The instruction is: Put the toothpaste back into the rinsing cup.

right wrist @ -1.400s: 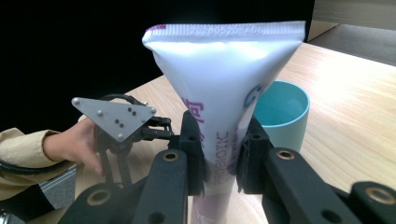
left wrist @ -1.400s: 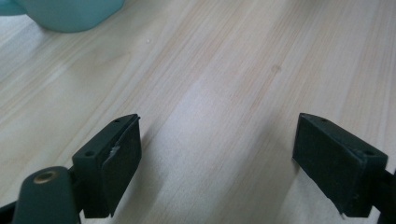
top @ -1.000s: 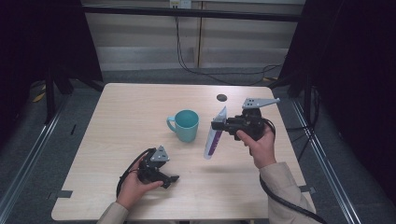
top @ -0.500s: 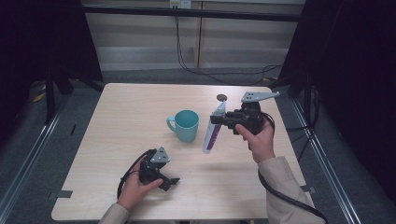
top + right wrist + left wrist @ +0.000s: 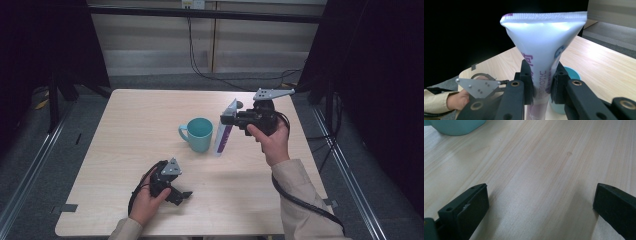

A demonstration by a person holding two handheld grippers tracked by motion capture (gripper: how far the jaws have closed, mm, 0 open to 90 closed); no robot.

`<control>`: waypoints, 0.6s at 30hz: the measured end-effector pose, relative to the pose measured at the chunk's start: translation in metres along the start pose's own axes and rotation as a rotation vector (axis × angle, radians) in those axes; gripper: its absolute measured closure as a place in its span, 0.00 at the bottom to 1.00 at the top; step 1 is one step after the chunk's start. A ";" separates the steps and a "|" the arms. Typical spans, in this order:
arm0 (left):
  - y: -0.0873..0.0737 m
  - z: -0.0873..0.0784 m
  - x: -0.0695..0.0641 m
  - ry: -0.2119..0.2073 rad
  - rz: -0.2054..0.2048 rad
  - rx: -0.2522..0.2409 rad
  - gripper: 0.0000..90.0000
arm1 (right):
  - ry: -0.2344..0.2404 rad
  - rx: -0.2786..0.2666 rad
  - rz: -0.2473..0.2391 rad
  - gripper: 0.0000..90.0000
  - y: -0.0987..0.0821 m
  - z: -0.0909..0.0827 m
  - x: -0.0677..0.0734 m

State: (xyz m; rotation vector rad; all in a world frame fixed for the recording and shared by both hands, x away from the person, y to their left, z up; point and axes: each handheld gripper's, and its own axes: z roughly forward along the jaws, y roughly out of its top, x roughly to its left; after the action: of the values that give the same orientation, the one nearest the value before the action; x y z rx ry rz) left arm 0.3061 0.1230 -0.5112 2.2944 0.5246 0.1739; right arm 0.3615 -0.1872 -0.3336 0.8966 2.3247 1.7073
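Tube (image 5: pixel 223 132), white with purple print: clamped in right tool (image 5: pixel 229 120), hanging cap end down, crimped end up, tilted slightly. Held just beside the teal mug (image 5: pixel 199 134), on the mug's right in the high view, lower end near the table (image 5: pixel 125 125); contact with the table not clear. In the right gripper view, tube (image 5: pixel 544 57) pinched mid-body between both jaws, pads pressing on either side, crimped flat end fanned out on top, mug (image 5: pixel 571 75) showing behind the jaws.

Left tool (image 5: pixel 186 195): resting low at the near left part of the table, held by left hand (image 5: pixel 145 202), well apart from mug and tube. Jaws spread wide, just been opening, nothing between them. In the left gripper view, bare wood between the two jaws, base of the mug (image 5: pixel 456 126) at the top left corner.

Right hand (image 5: pixel 270 140) gripping the tool body, grey plate on top, cable trailing down along the sleeve.
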 end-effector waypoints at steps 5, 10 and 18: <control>0.000 0.000 0.000 0.000 -0.001 -0.001 0.00 | -0.003 0.002 -0.007 0.84 0.007 0.002 0.000; 0.000 0.000 0.000 0.000 -0.001 0.000 0.00 | -0.006 -0.005 -0.013 0.84 0.013 0.003 -0.001; 0.000 0.000 0.000 -0.001 -0.001 0.001 0.00 | -0.017 -0.019 -0.021 0.84 0.025 0.004 -0.003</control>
State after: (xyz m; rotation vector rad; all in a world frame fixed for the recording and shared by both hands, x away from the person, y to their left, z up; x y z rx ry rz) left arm 0.3060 0.1230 -0.5111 2.2949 0.5258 0.1720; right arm 0.3757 -0.1810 -0.3134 0.8766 2.2952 1.7033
